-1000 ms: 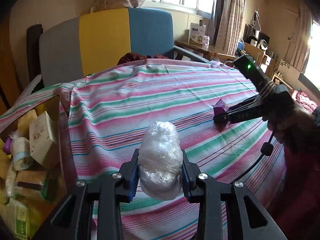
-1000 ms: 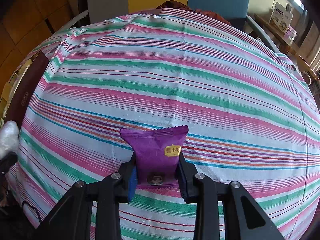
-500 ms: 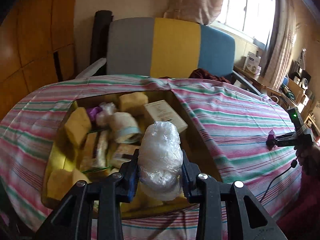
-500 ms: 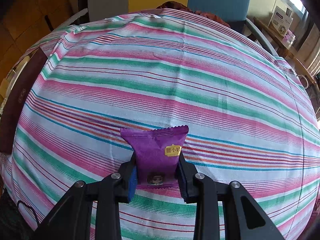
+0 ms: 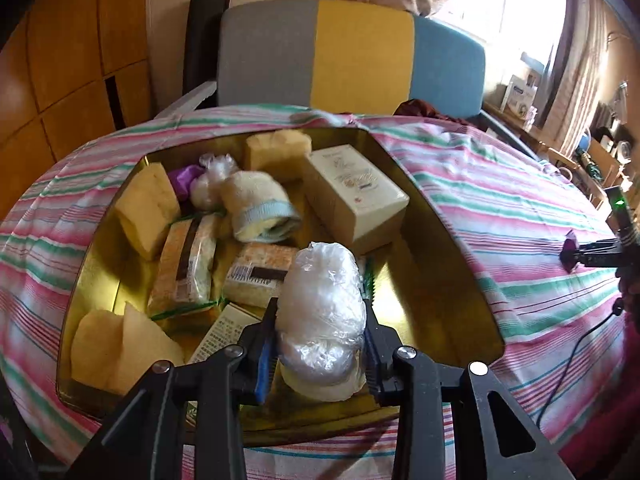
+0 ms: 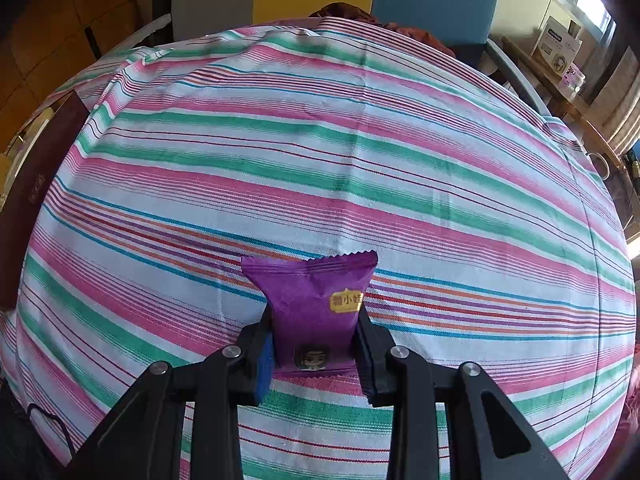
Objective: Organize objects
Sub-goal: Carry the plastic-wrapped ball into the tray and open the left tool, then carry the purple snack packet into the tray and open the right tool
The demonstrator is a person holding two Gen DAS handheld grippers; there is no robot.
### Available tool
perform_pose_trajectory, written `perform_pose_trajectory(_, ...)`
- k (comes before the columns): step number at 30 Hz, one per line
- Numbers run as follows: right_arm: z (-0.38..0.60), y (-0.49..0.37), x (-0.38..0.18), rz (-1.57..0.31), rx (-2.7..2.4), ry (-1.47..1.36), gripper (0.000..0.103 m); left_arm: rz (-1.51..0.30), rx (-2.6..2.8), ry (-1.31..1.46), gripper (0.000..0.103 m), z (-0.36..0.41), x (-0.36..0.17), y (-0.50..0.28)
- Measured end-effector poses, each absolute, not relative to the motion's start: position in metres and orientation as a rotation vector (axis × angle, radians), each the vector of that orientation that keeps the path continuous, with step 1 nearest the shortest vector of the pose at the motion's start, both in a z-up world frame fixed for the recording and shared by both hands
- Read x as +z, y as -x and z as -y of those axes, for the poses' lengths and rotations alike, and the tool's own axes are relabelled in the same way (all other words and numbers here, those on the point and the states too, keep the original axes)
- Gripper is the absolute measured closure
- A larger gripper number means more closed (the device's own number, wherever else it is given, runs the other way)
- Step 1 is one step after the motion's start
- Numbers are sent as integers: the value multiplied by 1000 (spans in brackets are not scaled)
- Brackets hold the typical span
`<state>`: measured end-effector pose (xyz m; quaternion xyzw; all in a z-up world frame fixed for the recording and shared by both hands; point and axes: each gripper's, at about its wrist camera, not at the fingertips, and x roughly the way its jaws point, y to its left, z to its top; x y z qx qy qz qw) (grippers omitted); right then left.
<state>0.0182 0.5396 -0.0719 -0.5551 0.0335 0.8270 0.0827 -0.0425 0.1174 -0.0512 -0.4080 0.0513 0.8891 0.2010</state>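
Left wrist view: left gripper point(image 5: 320, 344) grips a plastic bundle point(image 5: 322, 316) over the box point(image 5: 452, 288); next, release. Right gripper point(image 6: 316, 350) clamps a purple packet point(image 6: 314, 300).

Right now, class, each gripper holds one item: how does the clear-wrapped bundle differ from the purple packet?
The bundle is rounded, bulky and wrapped in see-through film; the packet is flat, opaque purple, with a gold label. The left gripper holds the bundle over the filled box; the right gripper holds the packet over the bare striped cloth. Both are clamped upright.
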Motion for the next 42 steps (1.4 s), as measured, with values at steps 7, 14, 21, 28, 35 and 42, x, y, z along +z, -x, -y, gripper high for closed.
perform_pose_trajectory(7, -541, -19, -71, -89, 2471, 1659, 70, -163, 2477, 1182, 65, -119, -66, 42)
perform_pose_trajectory(14, -542, -18, -71, -94, 2470, 1658, 70, -194, 2515, 1155, 49, -119, -62, 38)
perform_pose_trajectory(21, -538, -15, -71, -79, 2434, 1664, 70, -243, 2545, 1055, 44, -120, -46, 27)
perform_pose_trajectory(28, -523, -7, -65, -75, 2329, 1701, 70, -224, 2561, 1006, 43, -114, -31, 22)
perform_pose_trajectory(35, -464, -2, -45, -91, 2441, 1687, 70, -184, 2568, 980, 42, -106, -25, 19)
perform_pose_trajectory(42, -369, 13, -2, -74, 2719, 1603, 70, -137, 2586, 974, 40, -92, -22, 17)
